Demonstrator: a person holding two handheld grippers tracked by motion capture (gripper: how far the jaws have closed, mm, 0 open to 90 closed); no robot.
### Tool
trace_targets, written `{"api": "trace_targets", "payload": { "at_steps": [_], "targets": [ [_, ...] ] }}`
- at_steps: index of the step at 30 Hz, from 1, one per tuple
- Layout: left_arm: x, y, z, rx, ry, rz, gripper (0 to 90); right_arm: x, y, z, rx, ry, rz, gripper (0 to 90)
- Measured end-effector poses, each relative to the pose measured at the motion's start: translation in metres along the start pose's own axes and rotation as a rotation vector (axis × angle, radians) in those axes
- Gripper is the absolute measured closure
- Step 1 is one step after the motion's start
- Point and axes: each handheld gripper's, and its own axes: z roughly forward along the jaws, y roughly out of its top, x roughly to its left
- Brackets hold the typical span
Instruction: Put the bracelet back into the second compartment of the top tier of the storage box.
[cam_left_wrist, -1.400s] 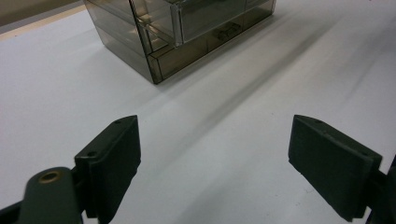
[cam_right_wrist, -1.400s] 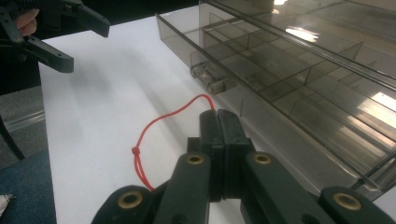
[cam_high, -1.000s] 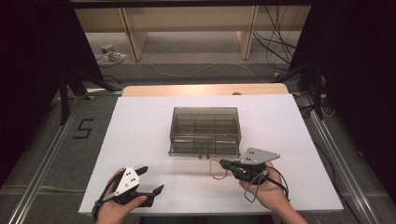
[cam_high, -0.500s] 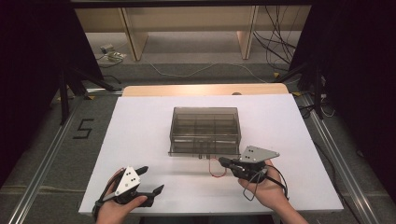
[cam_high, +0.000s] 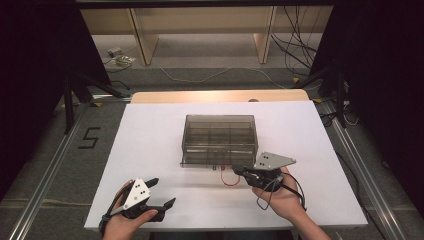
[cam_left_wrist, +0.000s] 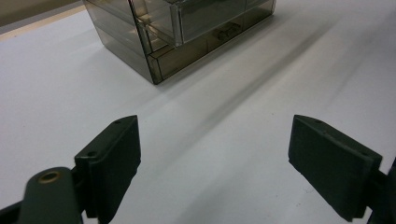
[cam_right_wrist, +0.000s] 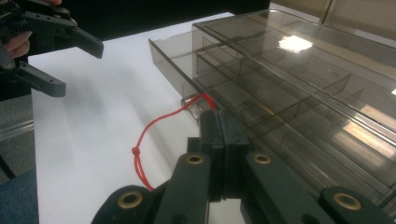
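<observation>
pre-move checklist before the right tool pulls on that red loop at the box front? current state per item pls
1. Right tool shut at the red loop: ok, jaws pressed together where the loop meets the box.
2. Loop actually pinched between the jaws: cannot tell, the contact is hidden behind them.
3. Loop slack: ok, it droops on the table with its knot free.
4. Left tool out of the pull path: ok, open, near the table's front edge, apart from the box.
5. Smoked plastic box braced: not ok, nothing holds it, so it may slide.
6. Lid closed: ok, it appears to lie flat over the compartments.
</observation>
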Motion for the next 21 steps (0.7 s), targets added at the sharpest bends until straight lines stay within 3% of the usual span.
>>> {"api": "trace_targets", "payload": {
  "at_steps": [21],
  "targets": [
    [0.0,-0.0001,0.0004,-0.001,-0.001,-0.002,16.9,-0.0028,0.0066,0.0002,-0.017,-0.007,0.003,90.0]
  ]
}}
